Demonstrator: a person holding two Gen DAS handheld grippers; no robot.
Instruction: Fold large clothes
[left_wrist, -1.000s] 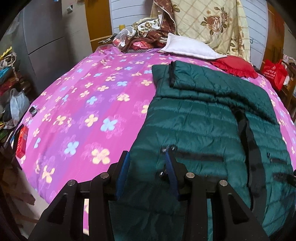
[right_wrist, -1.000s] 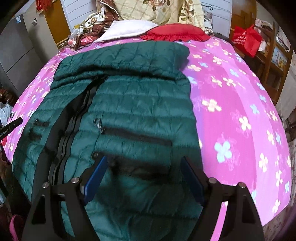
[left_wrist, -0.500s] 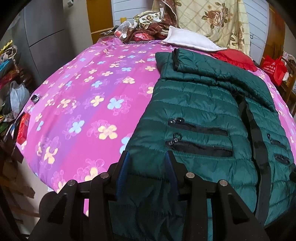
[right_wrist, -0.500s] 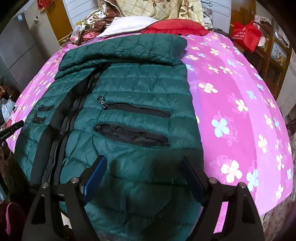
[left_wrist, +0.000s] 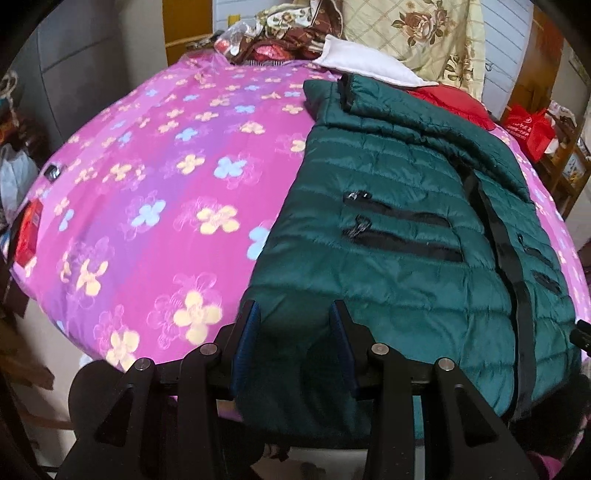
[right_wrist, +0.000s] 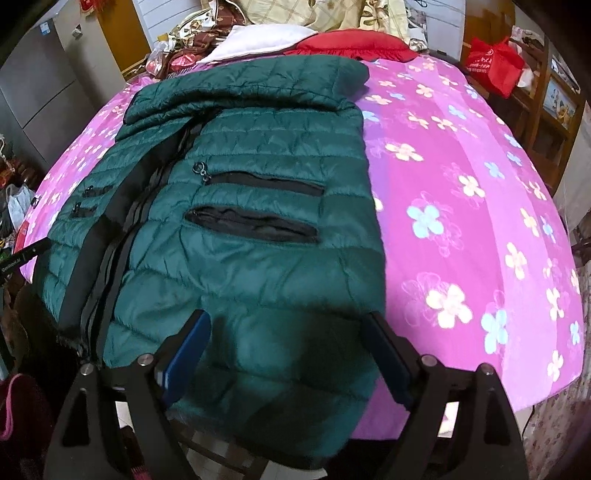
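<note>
Green puffer jacket (left_wrist: 399, 236) lies front-up on the bed (left_wrist: 155, 192), its long axis running straight away from both tools, collar end far by the pillows and hem nearest, drooping over the bed's near edge. The left tool (left_wrist: 293, 347) sits at the hem's left corner, its blue pads partly open with the hem fabric between them; whether they pinch it I cannot tell. The right tool (right_wrist: 286, 354) stands wide open over the hem's right side, holding nothing. Each is about equally near its own corner, so the likely fold carries the hem away toward the collar. Against the frames a second back, both tools have drawn back toward the hem, and more of the jacket now shows ahead of them
</note>
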